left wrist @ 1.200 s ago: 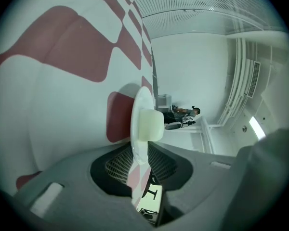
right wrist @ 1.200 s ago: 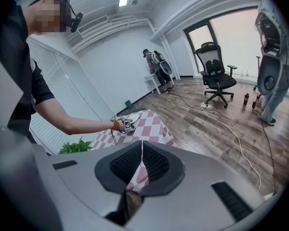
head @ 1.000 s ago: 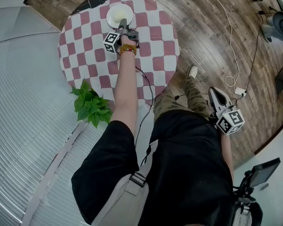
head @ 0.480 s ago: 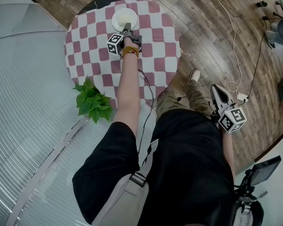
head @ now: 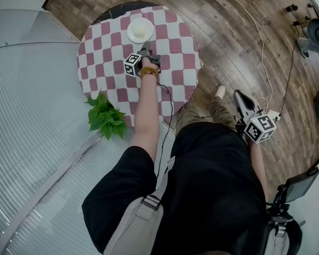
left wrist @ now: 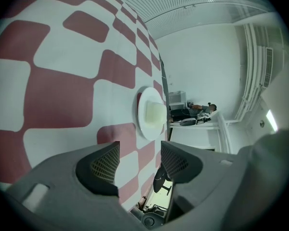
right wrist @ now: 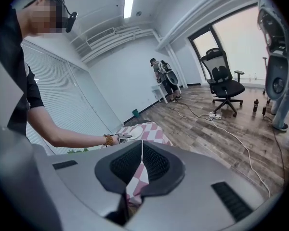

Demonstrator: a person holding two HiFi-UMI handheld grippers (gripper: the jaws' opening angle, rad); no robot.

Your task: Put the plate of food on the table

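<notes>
A white plate (head: 140, 31) with a pale block of food (left wrist: 155, 113) rests on the round table with the red-and-white checked cloth (head: 106, 62), near its far edge. My left gripper (head: 144, 49) hovers over the cloth just short of the plate. In the left gripper view the plate (left wrist: 149, 113) lies ahead of the left gripper (left wrist: 139, 150), whose jaws are opening with nothing between them. My right gripper (head: 239, 99) hangs at the person's right side over the wooden floor. The right gripper (right wrist: 141, 143) has its jaws together and holds nothing.
A green leafy plant (head: 106, 118) stands by the table's near left edge. A white cable (head: 260, 41) and a power strip (head: 271, 102) lie on the floor at the right. An office chair (right wrist: 224, 85) and a distant person (right wrist: 161, 71) are across the room.
The left gripper has let go of the plate and drawn back from it toward the person. The plate stays on the cloth. The right gripper has barely moved.
</notes>
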